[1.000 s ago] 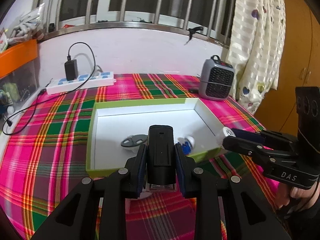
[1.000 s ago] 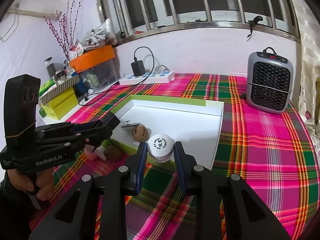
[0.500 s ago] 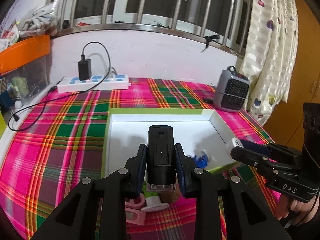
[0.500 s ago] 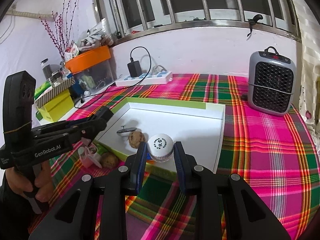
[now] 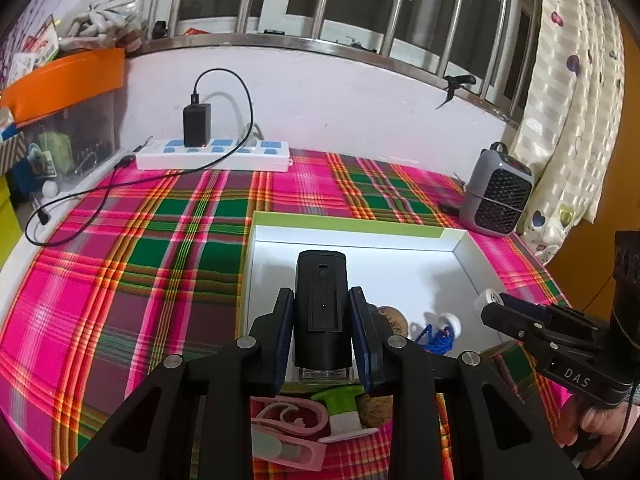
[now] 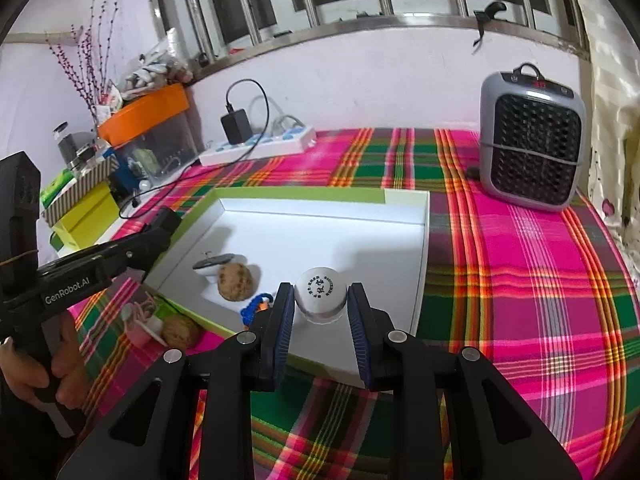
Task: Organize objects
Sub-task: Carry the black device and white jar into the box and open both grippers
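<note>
The left gripper is clamped on a black device, its blue pads pressed to both sides, held over the near left corner of the tray. Below it, on the plaid cloth outside the tray, lie a pink clip, a green-and-white spool and a walnut. Inside the tray sit a grey-topped piece, a second walnut and a blue cord. Further right, the right gripper grips a white ball with black print, narrowly parted around it, above the tray's near edge. A heater stands at the far right of the cloth.
</note>
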{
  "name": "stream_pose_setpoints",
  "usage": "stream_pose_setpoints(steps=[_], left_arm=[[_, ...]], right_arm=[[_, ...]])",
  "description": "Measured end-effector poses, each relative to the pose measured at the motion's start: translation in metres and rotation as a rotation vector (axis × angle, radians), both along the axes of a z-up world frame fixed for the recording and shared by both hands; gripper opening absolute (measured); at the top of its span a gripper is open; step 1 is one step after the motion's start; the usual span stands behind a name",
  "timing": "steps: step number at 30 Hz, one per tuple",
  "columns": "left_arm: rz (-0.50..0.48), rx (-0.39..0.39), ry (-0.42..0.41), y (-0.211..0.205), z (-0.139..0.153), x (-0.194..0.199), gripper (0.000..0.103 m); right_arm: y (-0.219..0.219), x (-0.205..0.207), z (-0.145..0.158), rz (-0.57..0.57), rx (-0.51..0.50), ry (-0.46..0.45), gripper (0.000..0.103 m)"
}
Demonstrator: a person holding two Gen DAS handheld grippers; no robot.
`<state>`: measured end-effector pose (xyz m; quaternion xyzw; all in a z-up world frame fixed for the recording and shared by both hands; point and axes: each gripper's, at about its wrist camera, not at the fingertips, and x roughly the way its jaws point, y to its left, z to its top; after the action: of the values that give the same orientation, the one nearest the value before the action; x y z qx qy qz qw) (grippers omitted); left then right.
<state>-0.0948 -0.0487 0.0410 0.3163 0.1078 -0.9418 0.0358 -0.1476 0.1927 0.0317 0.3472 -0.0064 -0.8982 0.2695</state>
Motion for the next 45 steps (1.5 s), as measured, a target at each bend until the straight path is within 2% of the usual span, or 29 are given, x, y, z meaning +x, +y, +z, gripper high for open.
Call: stream_pose_setpoints(steps=[13, 20, 26, 31, 41, 45], left_arm=[[0.006, -0.012, -0.051, -0.001, -0.011, -0.012, 0.025], [0.003, -0.012, -0.070, -0.001, -0.015, -0.015, 0.025], [0.002, 0.006, -0.069, -0.002, -0.015, -0.015, 0.026], [0.011, 0.021, -0.045, -0.006, -0.009, -0.010, 0.026], [0.010, 0.026, -0.031, -0.007, -0.001, 0.001, 0.026], [0.006, 0.017, -0.033, -0.009, 0.002, 0.009, 0.026]], right_arm=[[-0.006, -0.011, -0.008, -0.002, 0.037, -0.059, 0.029], [-0.006, -0.011, -0.008, -0.002, 0.035, -0.057, 0.029], [-0.002, -0.008, -0.006, -0.009, 0.012, -0.043, 0.030], [0.002, -0.003, -0.001, -0.017, -0.023, -0.016, 0.037], [0.012, 0.005, 0.007, -0.019, -0.101, 0.033, 0.038], [0.010, 0.011, 0.008, 0.015, -0.113, 0.034, 0.038]])
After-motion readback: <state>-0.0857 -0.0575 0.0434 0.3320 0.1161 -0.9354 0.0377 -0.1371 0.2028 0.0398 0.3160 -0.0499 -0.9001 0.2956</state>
